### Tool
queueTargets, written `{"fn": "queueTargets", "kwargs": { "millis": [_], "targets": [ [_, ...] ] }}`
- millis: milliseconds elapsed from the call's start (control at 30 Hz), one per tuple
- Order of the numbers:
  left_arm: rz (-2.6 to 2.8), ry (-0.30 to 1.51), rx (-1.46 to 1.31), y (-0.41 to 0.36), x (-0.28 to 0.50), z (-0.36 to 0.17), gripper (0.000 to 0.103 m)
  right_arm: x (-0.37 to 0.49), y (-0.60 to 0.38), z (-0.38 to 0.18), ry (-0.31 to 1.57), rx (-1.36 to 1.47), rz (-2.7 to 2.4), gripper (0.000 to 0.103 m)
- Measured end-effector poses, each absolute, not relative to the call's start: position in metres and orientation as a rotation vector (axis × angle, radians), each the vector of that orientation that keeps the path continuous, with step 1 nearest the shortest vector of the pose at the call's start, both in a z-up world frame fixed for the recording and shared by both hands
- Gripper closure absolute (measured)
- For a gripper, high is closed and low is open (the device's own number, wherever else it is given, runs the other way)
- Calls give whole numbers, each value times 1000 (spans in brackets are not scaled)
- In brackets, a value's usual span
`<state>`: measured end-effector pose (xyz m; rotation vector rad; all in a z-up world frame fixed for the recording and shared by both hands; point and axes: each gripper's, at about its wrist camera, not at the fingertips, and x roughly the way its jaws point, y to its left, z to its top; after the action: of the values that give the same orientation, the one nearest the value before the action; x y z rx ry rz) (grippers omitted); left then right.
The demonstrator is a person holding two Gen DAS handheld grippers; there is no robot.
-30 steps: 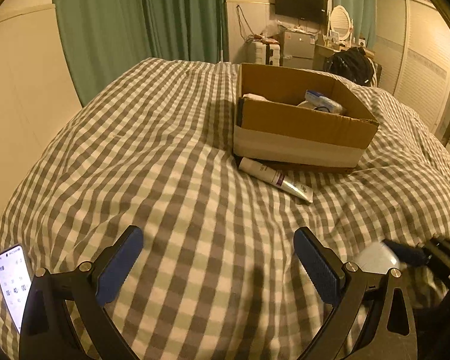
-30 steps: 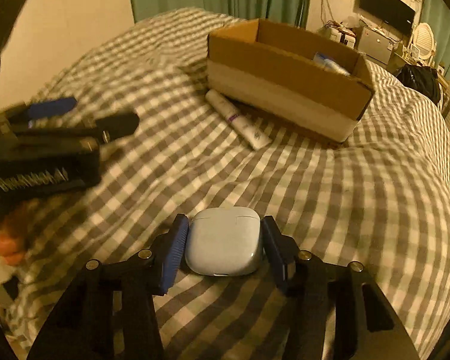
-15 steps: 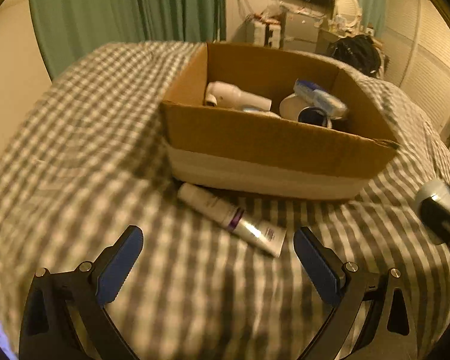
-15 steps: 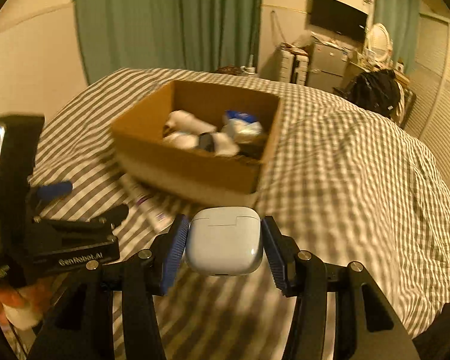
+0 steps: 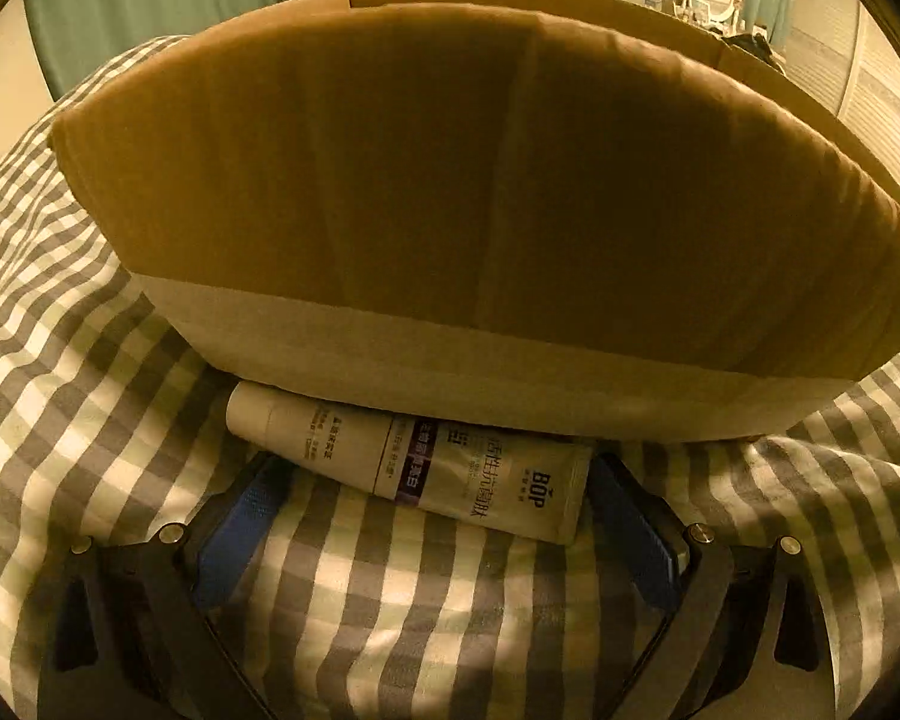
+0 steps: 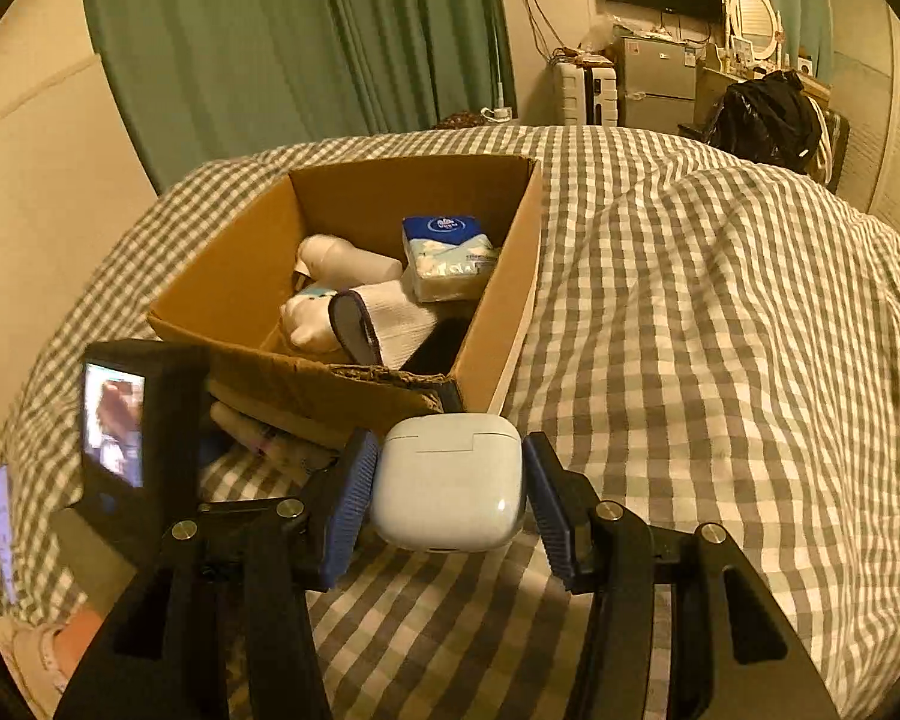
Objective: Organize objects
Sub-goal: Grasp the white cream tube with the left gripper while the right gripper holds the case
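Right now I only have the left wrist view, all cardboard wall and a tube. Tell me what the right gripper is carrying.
Observer: The right gripper is clamped on a white earbuds case, held above the checked bedcover just short of the cardboard box.
Operator: Report what's already inside that box.
Observer: A blue and white tissue pack, a white bottle lying down and a white sock with a grey cuff.
Operator: Confirm there's room for the case.
Observer: Bare cardboard floor shows along the box's left inner side.
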<state>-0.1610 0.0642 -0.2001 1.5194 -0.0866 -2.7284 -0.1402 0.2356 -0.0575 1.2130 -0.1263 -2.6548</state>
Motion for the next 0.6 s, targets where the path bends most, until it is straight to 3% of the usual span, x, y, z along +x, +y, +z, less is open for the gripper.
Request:
{"fn": "queueTargets", "kwargs": {
  "millis": [100, 133, 200, 367, 600],
  "targets": [
    [-2739, -36, 1565, 60, -157, -199, 16, -139, 237, -60, -145, 1213, -2645, 53],
    [-2740, -24, 1582, 59, -155, -199, 35, -139, 237, -61, -147, 1215, -2645, 53],
    [-2747, 10, 1618, 55, -151, -198, 46, -137, 238, -62, -151, 1215, -2647, 53],
    [-2770, 96, 1692, 47, -137, -190, 87, -127, 237, -60, -147, 1203, -2683, 53],
    [-2802, 129, 1701, 35, -106, -178, 96, -103, 235, -50, -126, 1187, -2713, 53]
  ]
}}
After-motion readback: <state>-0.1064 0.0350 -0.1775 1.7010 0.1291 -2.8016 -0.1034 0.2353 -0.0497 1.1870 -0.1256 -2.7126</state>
